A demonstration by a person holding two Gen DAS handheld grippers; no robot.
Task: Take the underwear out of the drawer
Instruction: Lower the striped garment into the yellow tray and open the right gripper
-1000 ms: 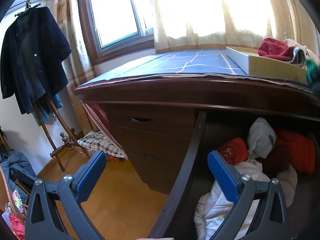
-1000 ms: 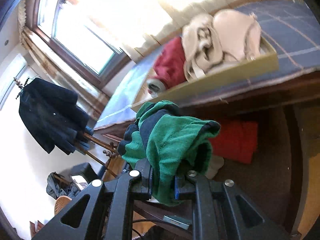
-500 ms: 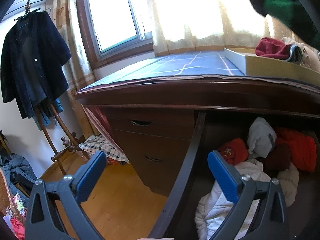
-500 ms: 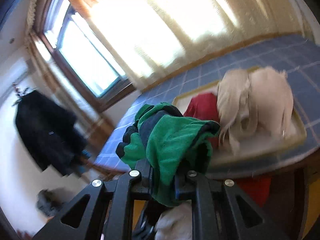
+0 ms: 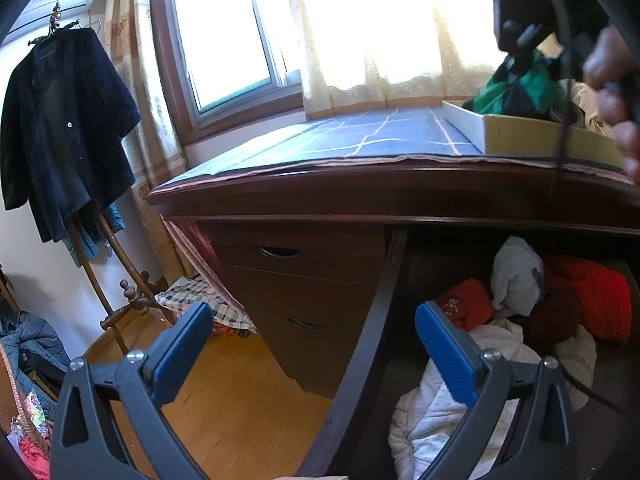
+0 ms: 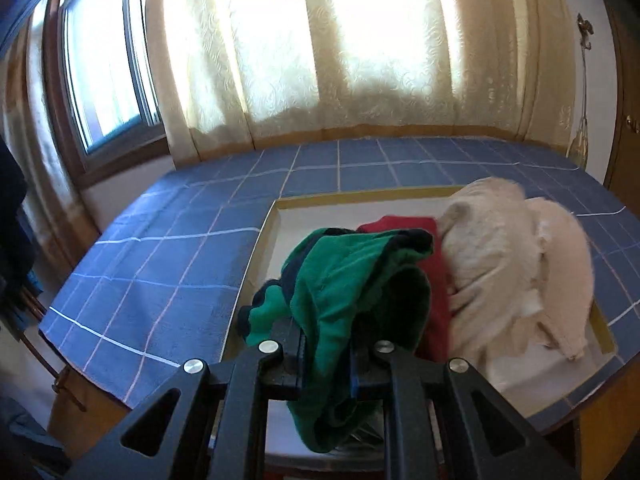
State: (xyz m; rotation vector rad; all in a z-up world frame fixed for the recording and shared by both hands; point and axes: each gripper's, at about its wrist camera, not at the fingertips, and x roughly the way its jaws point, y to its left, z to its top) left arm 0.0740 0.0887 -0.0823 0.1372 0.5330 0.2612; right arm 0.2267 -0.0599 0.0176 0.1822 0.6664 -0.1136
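Green underwear (image 6: 352,280) sits pinched between the fingers (image 6: 290,354) of the right gripper (image 6: 326,360), its cloth bunched above them and drooping below, over the near part of a shallow tray (image 6: 264,248) on the blue-checked tabletop (image 6: 160,248). Beyond it in the tray lie a red garment (image 6: 434,276) and cream clothes (image 6: 508,264). Fingers of the left gripper (image 5: 314,348) stand wide apart and empty before the open drawer (image 5: 360,360), where red and white clothes (image 5: 532,304) lie.
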